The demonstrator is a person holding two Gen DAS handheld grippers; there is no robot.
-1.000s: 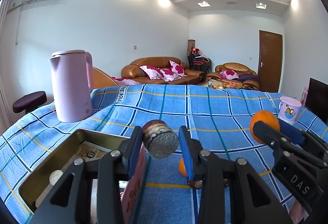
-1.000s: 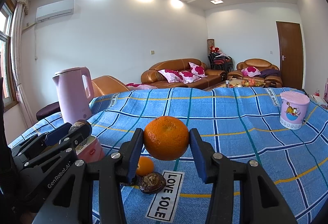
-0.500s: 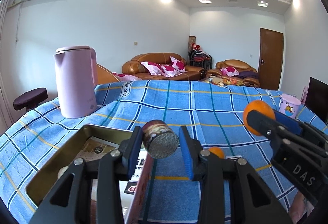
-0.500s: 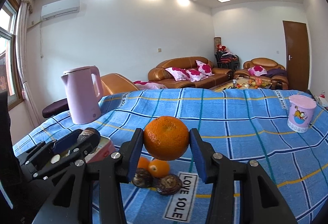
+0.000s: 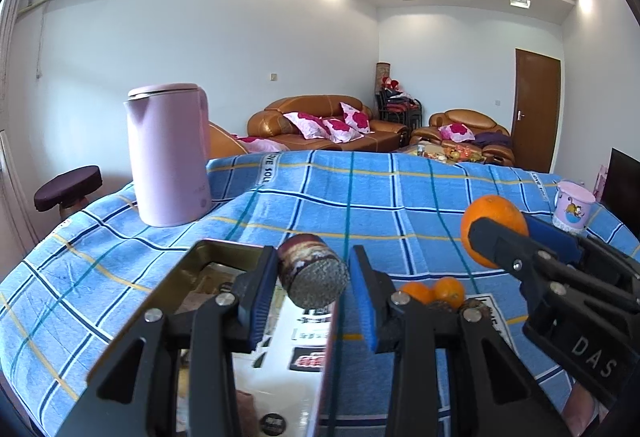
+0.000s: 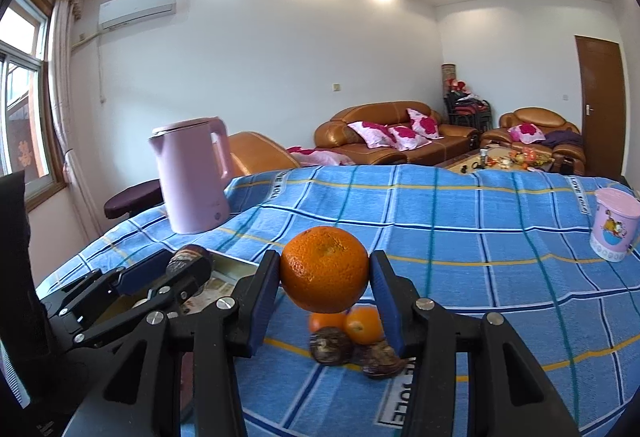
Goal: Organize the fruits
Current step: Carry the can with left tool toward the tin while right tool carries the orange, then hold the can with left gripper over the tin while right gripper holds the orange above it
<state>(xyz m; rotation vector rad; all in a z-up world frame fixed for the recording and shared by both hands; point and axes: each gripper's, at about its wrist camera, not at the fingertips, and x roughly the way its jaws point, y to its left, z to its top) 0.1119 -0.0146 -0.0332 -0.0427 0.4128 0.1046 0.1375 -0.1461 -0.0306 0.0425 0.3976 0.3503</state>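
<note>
My left gripper (image 5: 313, 281) is shut on a dark brown wrinkled fruit (image 5: 310, 271) and holds it above the right edge of an open metal tin (image 5: 188, 273). My right gripper (image 6: 324, 275) is shut on a large orange (image 6: 324, 269) and holds it in the air above a small pile on the cloth: two small oranges (image 6: 362, 325) and two dark brown fruits (image 6: 332, 345). The right gripper with its orange (image 5: 494, 227) shows at the right of the left wrist view. The left gripper (image 6: 188, 267) shows at the left of the right wrist view.
A pink kettle (image 5: 168, 157) stands at the back left of the table with the blue checked cloth (image 5: 400, 205). A pink printed cup (image 6: 614, 223) stands at the right. A dark stool (image 5: 68, 189) is beyond the left table edge. Sofas fill the room behind.
Both grippers have drawn back and up a little with their fruits still held. The pile of small oranges and dark fruits on the cloth now shows more fully below them.
</note>
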